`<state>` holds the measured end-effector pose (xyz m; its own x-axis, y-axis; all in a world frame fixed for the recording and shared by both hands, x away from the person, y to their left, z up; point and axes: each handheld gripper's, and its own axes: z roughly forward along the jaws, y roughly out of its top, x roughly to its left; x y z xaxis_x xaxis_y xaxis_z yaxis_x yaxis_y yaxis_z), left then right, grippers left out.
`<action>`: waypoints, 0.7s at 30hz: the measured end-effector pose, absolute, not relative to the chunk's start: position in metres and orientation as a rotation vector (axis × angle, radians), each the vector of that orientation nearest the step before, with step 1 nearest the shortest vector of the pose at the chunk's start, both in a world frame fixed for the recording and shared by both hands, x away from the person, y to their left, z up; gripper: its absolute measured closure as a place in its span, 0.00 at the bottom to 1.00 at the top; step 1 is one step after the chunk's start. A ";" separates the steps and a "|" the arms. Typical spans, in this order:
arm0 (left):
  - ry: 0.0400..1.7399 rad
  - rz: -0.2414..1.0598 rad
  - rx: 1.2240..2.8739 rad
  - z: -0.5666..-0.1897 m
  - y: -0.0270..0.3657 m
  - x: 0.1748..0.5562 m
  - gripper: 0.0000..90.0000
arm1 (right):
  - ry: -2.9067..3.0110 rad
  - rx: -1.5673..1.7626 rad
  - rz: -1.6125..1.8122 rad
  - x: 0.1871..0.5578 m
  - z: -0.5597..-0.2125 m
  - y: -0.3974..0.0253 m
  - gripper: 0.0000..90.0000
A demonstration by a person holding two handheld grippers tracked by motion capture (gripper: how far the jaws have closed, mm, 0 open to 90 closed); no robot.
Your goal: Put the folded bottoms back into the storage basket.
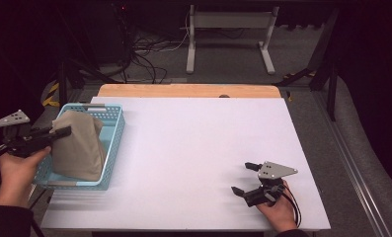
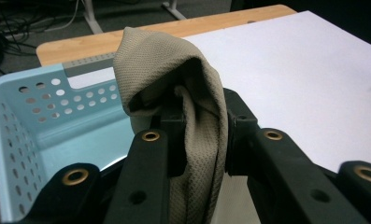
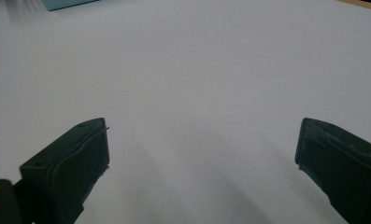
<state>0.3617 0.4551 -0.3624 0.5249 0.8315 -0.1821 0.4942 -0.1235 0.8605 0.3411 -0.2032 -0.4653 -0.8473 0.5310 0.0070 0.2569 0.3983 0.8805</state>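
Now your left gripper (image 1: 60,132) pinches the beige cloth (image 1: 80,145) over the blue basket (image 1: 112,148), your right gripper (image 1: 247,177) rests open, so you probably release the cloth next.

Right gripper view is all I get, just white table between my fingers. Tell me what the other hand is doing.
Observer: The left gripper is shut on a tan cloth.
Operator: Say where that cloth sits.
Observer: It hangs into a light blue basket at the table's left edge.
Operator: Report my own gripper from above.
Observer: The right gripper is open, low over the white table near its front right corner, nothing between the fingers.
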 end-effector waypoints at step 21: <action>1.167 0.380 1.893 -0.382 0.447 0.411 0.82 | 2.387 0.687 1.428 0.341 -0.465 -0.203 0.04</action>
<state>0.4114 0.4467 -0.3815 0.5165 0.8393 -0.1696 0.5786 -0.1960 0.7917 0.3410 -0.2029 -0.4655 -0.8492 0.5281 0.0071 0.2559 0.3997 0.8802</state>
